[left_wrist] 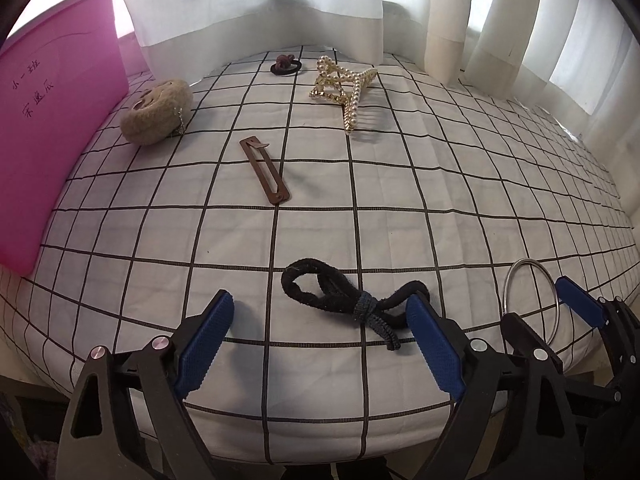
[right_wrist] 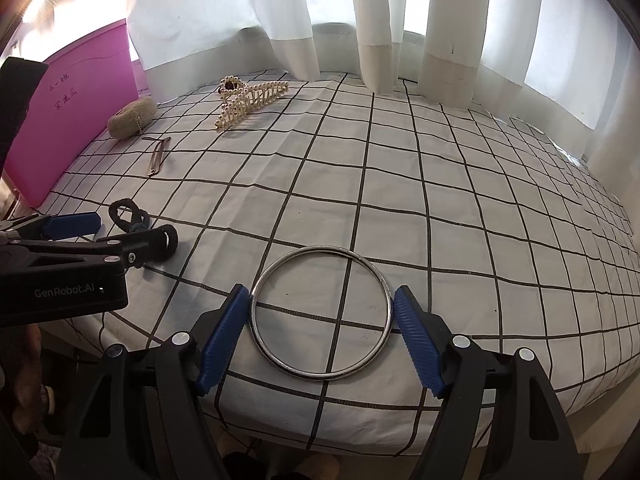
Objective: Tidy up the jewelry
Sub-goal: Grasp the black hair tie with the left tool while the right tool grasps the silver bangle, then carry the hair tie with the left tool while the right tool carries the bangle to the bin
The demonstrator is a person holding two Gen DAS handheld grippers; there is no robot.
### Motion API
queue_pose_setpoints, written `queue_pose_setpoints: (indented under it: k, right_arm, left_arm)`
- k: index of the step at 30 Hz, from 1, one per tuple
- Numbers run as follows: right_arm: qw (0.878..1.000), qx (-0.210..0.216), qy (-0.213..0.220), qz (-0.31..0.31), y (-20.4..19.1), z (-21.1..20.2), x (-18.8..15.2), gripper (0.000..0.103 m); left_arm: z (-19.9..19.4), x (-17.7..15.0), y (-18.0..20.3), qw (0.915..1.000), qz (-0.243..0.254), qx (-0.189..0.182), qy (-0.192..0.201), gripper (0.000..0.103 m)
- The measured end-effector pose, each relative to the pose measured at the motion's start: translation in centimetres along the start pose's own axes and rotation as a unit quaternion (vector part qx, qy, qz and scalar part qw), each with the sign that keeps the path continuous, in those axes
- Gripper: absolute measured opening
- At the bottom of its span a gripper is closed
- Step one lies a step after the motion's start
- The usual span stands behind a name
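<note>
Six items: jewelry and hair pieces all loose on the checked cloth, none inside any container.
Bangle: silver ring [right_wrist: 322, 312] flat on the cloth at the near edge, lying between the right gripper's blue pads; left pad looks just touching the rim, right pad just beside it, contact unclear.
Right gripper: [right_wrist: 322, 316] fingers spread wide around the bangle, not squeezing it; also seen at the right of the left wrist view [left_wrist: 532, 300] with the bangle [left_wrist: 532, 304] between its fingers.
Black hair tie: [left_wrist: 344, 300] knotted loop on the cloth near the front edge, left of the bangle; its right end touches or sits behind the left gripper's right pad.
Left gripper: [left_wrist: 320, 312] fingers spread, hair tie partly between them, left pad well apart from it; not pinching anything.
Brown hair clip: [left_wrist: 265, 170] flat, thin, mid-cloth, beyond the black hair tie.
Pearl claw clip: [left_wrist: 344, 88] gold with pearls, far side of the cloth, lying on its side.
Small hair tie: [left_wrist: 285, 65] dark with a brown knot, just left of the pearl clip, near the curtain.
Beige fuzzy piece: [left_wrist: 157, 111] round, with a small chain, far left, beside the pink box.
Pink box: [left_wrist: 52, 128] on the left edge of the cloth, handwriting on its side; inside not visible, cannot tell contents.
Cloth: [left_wrist: 440, 200] white with dark grid lines.
Curtain: [right_wrist: 280, 12] white, hanging behind the cloth.
</note>
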State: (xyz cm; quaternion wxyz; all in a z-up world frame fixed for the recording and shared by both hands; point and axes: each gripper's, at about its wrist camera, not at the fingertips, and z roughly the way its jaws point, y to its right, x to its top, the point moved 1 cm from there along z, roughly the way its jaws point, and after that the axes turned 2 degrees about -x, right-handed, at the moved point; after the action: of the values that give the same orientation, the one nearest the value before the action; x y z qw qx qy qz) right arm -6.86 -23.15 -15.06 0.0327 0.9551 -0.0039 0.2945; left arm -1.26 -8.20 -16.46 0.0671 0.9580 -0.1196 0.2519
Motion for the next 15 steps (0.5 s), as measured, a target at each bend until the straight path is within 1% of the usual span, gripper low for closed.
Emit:
queue_pose_setpoints:
  k: [2,3,5,6,7,8,9,11,15]
  right_arm:
    - [1.000,0.003,-0.002,-0.001,0.1,0.0,0.1,0.071]
    - [1.000,0.004,-0.002,-0.002,0.1,0.0,0.1,0.071]
    - [1.000,0.008,-0.002,-0.001,0.2,0.0,0.2,0.071]
    - [1.000,0.009,-0.002,-0.001,0.2,0.0,0.2,0.071]
    - [1.000,0.011,-0.003,-0.001,0.2,0.0,0.2,0.071]
    - [1.000,0.012,-0.003,0.000,0.2,-0.1,0.1,0.071]
    - [1.000,0.013,-0.003,0.002,0.3,-0.1,0.1,0.071]
    - [1.000,0.016,-0.003,0.004,0.3,-0.2,0.1,0.071]
    - [1.000,0.018,0.002,0.005,0.3,-0.7,0.2,0.071]
  left_arm:
    - [-0.2,0.1,0.0,1.0000,-0.003,0.000,0.003,0.070]
    - [-0.3,0.1,-0.1,1.0000,-0.004,-0.001,0.005,0.067]
    - [-0.5,0.2,-0.2,0.9999,-0.007,-0.005,0.008,0.048]
    - [-0.5,0.3,-0.3,0.9999,-0.007,-0.008,0.008,0.043]
    - [-0.6,0.3,-0.2,0.9999,-0.005,-0.011,0.009,0.029]
    - [-0.7,0.3,-0.1,0.9998,-0.004,-0.015,0.009,0.020]
    - [-0.7,0.4,0.0,0.9999,-0.003,-0.014,0.009,0.018]
    - [-1.0,0.3,0.1,0.9998,0.002,-0.010,0.014,0.017]
    - [-1.9,0.4,-0.1,0.9996,0.000,-0.008,0.027,0.016]
